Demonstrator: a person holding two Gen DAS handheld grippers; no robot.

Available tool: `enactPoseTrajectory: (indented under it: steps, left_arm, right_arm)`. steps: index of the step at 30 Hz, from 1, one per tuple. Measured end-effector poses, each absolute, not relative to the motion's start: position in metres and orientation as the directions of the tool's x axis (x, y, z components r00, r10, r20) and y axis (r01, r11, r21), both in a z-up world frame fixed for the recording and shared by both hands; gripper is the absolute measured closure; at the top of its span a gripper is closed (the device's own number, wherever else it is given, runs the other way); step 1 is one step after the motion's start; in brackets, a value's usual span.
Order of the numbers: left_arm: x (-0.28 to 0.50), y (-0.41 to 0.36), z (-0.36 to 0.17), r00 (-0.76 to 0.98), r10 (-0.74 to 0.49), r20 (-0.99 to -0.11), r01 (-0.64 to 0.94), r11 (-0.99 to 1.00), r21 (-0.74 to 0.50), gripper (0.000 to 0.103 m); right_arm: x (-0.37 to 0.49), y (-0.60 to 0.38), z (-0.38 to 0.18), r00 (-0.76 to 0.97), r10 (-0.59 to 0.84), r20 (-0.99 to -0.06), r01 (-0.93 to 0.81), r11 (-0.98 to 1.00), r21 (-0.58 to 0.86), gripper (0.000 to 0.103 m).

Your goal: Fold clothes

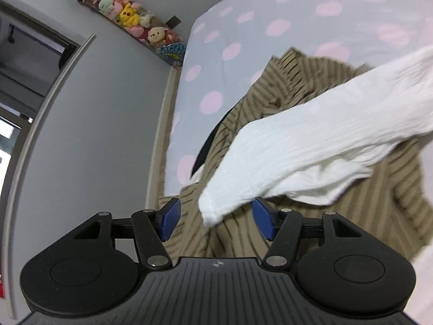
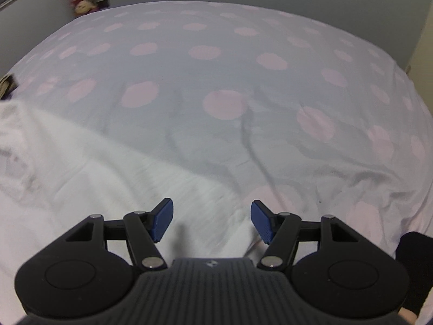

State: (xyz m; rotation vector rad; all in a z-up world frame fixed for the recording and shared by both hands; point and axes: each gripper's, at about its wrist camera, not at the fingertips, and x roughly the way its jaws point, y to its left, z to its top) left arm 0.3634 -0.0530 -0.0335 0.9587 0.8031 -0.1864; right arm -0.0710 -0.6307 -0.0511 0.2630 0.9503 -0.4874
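In the left wrist view a white ribbed garment (image 1: 311, 140) stretches from the right edge down to a loose end that hangs between the blue pads of my left gripper (image 1: 216, 219). The jaws stand apart and neither pad presses on the cloth. Beneath it a brown striped garment (image 1: 379, 203) lies crumpled on the bed. In the right wrist view my right gripper (image 2: 212, 219) is open just above the edge of the white garment (image 2: 81, 168), which is spread over the lower left of the bed. Nothing sits between its pads.
The bed has a pale sheet with pink dots (image 2: 216, 67), wrinkled on the right. A dark piece of cloth (image 1: 205, 146) pokes out from under the striped garment. Plush toys (image 1: 127, 13) line the wall past the bed's edge. A black sleeve (image 2: 414, 265) shows at the lower right.
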Motion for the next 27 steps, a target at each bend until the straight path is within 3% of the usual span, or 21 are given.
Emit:
enactPoseTrajectory:
  steps: [1, 3, 6, 8, 10, 13, 21, 27]
  left_arm:
    - [0.368, -0.053, -0.038, 0.698, 0.202, -0.687, 0.475, 0.588, 0.655, 0.049]
    - [0.373, -0.052, -0.043, 0.684, 0.205, -0.7, 0.476, 0.602, 0.641, 0.079]
    - [0.375, -0.054, -0.047, 0.69, 0.21, -0.693, 0.458, 0.615, 0.642, 0.097]
    - [0.373, -0.056, -0.042, 0.711, 0.197, -0.675, 0.435, 0.631, 0.643, 0.1]
    - [0.371, -0.06, -0.036, 0.738, 0.2, -0.644, 0.395, 0.647, 0.652, 0.1]
    - [0.363, -0.064, -0.023, 0.778, 0.215, -0.59, 0.334, 0.655, 0.678, 0.101]
    - [0.311, -0.052, 0.048, 0.866, 0.125, -0.485, 0.263, 0.71, 0.653, 0.101]
    - [0.253, -0.008, 0.046, 0.843, 0.128, -0.522, 0.302, 0.692, 0.656, 0.101]
  right_arm:
    - [-0.069, -0.64, -0.055, 0.481, -0.277, -0.832, 0.531, 0.847, 0.025, 0.034]
    - [-0.068, -0.656, -0.065, 0.483, -0.251, -0.839, 0.577, 0.812, 0.089, 0.034]
    - [-0.071, -0.675, -0.08, 0.513, -0.186, -0.838, 0.635, 0.74, 0.224, 0.037]
    - [-0.072, -0.679, -0.088, 0.53, -0.145, -0.835, 0.65, 0.702, 0.291, 0.049]
    - [-0.072, -0.678, -0.093, 0.531, -0.122, -0.839, 0.656, 0.686, 0.315, 0.088]
    - [-0.075, -0.672, -0.085, 0.539, -0.153, -0.828, 0.656, 0.692, 0.3, 0.099]
    - [-0.101, -0.646, -0.022, 0.611, -0.227, -0.759, 0.604, 0.753, 0.261, 0.102]
    - [-0.151, -0.621, -0.005, 0.602, -0.253, -0.757, 0.589, 0.781, 0.207, 0.103]
